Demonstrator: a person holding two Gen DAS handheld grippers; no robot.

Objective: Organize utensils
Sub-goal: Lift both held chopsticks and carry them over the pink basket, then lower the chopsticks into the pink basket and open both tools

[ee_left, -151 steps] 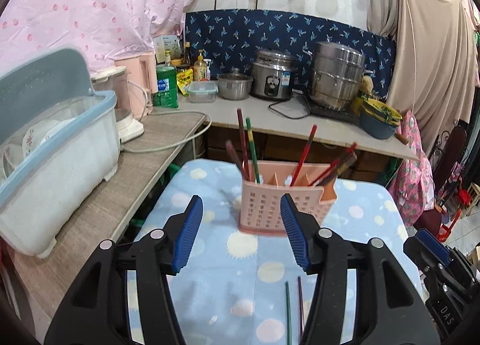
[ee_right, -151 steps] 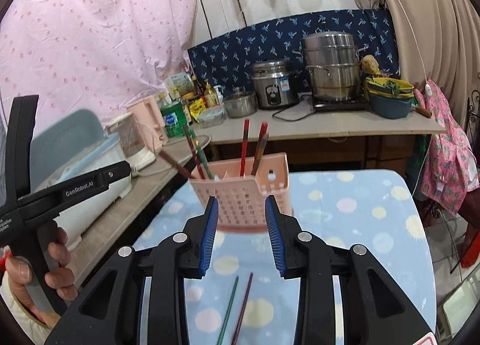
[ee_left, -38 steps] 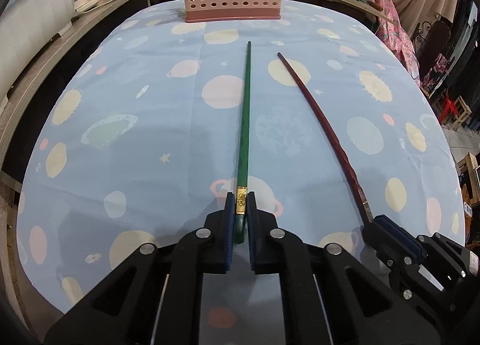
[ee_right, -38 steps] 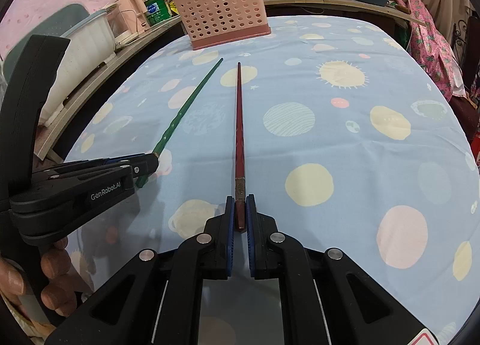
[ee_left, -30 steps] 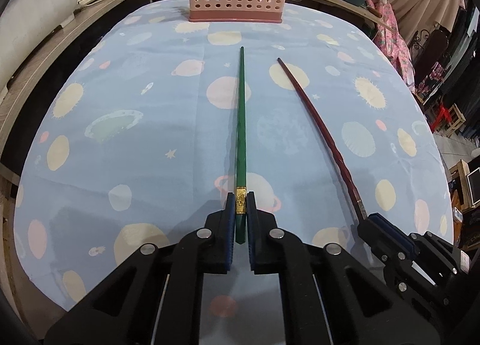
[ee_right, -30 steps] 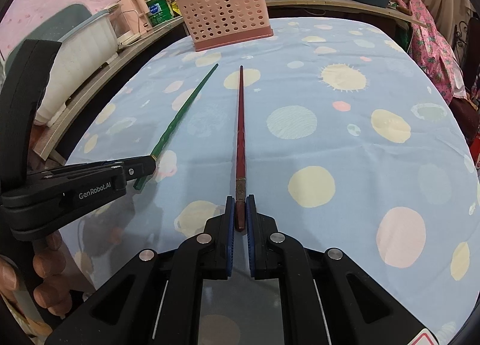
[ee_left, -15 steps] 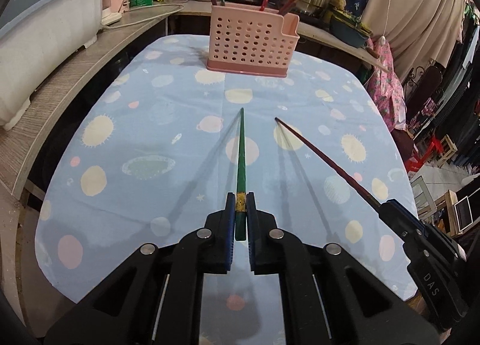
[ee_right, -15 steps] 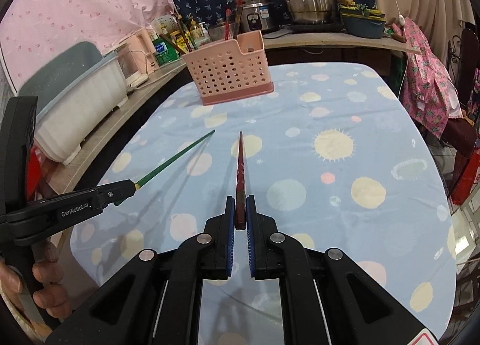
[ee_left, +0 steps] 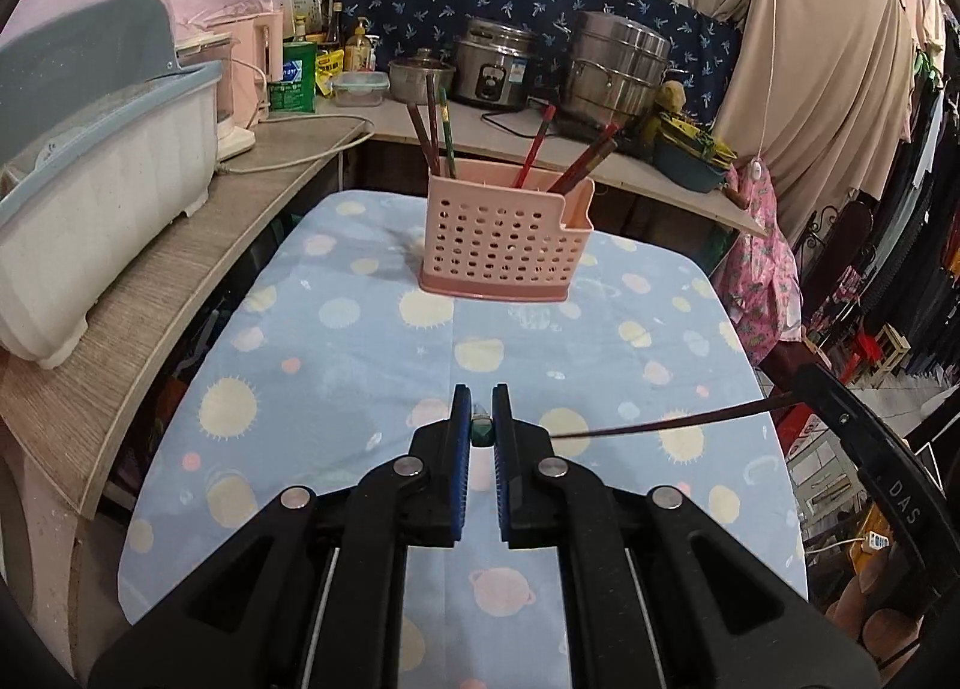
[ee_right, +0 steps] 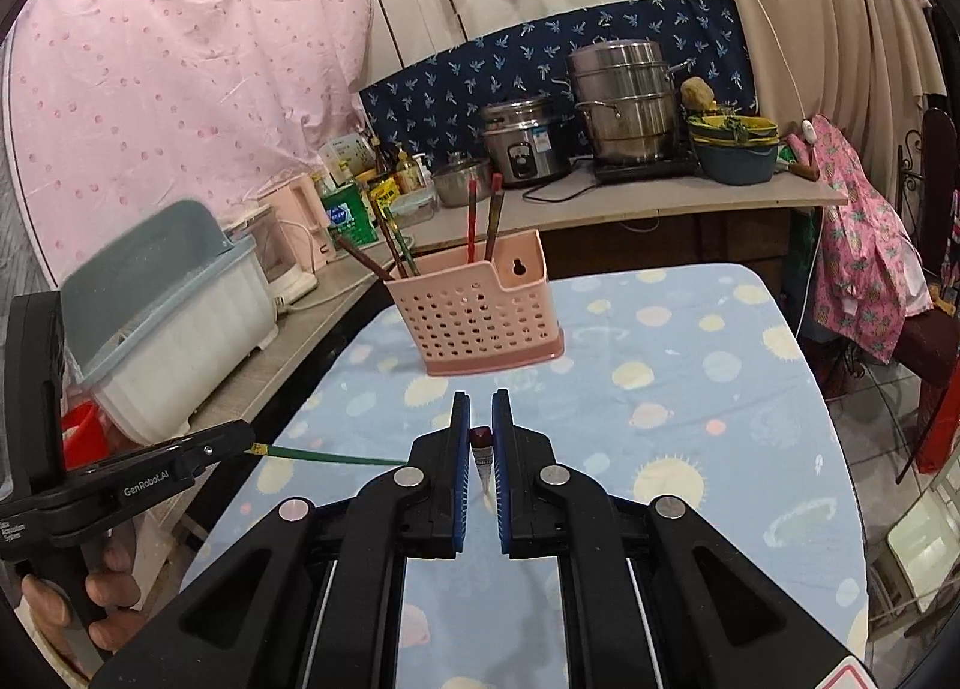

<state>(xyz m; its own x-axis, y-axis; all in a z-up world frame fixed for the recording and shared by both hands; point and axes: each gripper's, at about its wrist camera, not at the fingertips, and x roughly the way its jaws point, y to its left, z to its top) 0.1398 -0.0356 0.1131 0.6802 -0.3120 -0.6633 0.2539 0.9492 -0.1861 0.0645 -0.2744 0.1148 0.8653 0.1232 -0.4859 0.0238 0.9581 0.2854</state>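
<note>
A pink perforated utensil basket (ee_left: 501, 233) stands at the far end of the blue spotted table (ee_left: 336, 389) and holds several chopsticks. My left gripper (ee_left: 478, 431) is shut on a green chopstick (ee_left: 480, 434), seen end-on here; its shaft shows in the right wrist view (ee_right: 324, 455). My right gripper (ee_right: 480, 437) is shut on a dark red chopstick (ee_right: 481, 440), also end-on; its shaft shows in the left wrist view (ee_left: 660, 425). Both are lifted above the table, short of the basket (ee_right: 480, 317).
A white dish bin with a blue-grey lid (ee_left: 90, 179) sits on the wooden counter (ee_left: 180, 269) to the left. Pots, a rice cooker (ee_left: 492, 71) and bottles line the back counter. A pink garment (ee_right: 864, 281) hangs at the right.
Both grippers lifted their chopsticks off the table and tipped them downward, so each now shows end-on. The basket has come closer and higher in view.
</note>
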